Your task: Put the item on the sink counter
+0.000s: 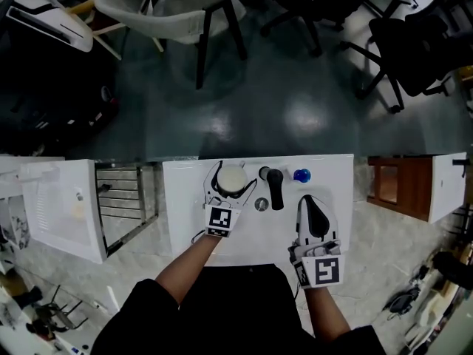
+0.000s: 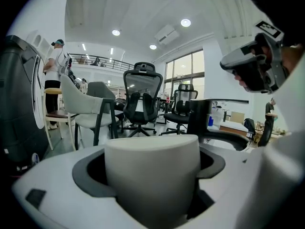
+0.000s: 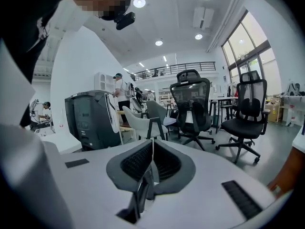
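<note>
A white cup (image 1: 230, 180) stands at the back left of the white sink counter (image 1: 185, 213). My left gripper (image 1: 230, 170) is shut on it, one jaw on each side. In the left gripper view the cup (image 2: 151, 175) fills the gap between the dark pads (image 2: 88, 175), with the black faucet (image 2: 202, 123) just beyond to the right. My right gripper (image 1: 310, 201) rests over the counter's right part, shut, with nothing held. Its ribbed pads (image 3: 136, 161) meet edge to edge in the right gripper view.
The black faucet (image 1: 275, 188) and a round drain (image 1: 261, 204) lie between the two grippers. A small blue item (image 1: 301, 175) sits at the counter's back edge. A wire rack (image 1: 126, 198) is to the left, a brown cabinet (image 1: 392, 185) to the right, and chairs (image 1: 177, 6) stand beyond.
</note>
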Available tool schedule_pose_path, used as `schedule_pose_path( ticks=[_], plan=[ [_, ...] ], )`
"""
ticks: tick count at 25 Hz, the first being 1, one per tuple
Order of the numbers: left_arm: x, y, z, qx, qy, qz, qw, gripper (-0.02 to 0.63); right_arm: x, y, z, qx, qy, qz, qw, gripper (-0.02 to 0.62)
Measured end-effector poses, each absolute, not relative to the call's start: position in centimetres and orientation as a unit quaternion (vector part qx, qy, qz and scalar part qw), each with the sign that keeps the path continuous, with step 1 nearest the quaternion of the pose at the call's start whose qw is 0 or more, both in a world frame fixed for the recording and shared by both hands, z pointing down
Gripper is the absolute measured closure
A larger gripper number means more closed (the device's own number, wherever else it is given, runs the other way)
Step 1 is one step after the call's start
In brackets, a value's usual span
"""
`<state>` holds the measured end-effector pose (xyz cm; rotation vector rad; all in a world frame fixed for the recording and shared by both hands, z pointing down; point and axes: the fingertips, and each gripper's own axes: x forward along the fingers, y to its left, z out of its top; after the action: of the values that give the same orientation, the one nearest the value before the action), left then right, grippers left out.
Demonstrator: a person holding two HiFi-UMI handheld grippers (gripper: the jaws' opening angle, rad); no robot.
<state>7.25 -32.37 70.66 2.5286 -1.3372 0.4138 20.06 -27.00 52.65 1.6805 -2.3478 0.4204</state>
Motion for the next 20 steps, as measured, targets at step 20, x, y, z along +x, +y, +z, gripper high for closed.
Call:
schedule_pose_path(
  ticks=[20],
  plan=[
    [8.7,-32.1,73.7,0.870,-0.463,0.159,0.063,0.150,18.9,-26.3,52.7,0.564,-0.808,0.125,0.117,0.563]
  ],
)
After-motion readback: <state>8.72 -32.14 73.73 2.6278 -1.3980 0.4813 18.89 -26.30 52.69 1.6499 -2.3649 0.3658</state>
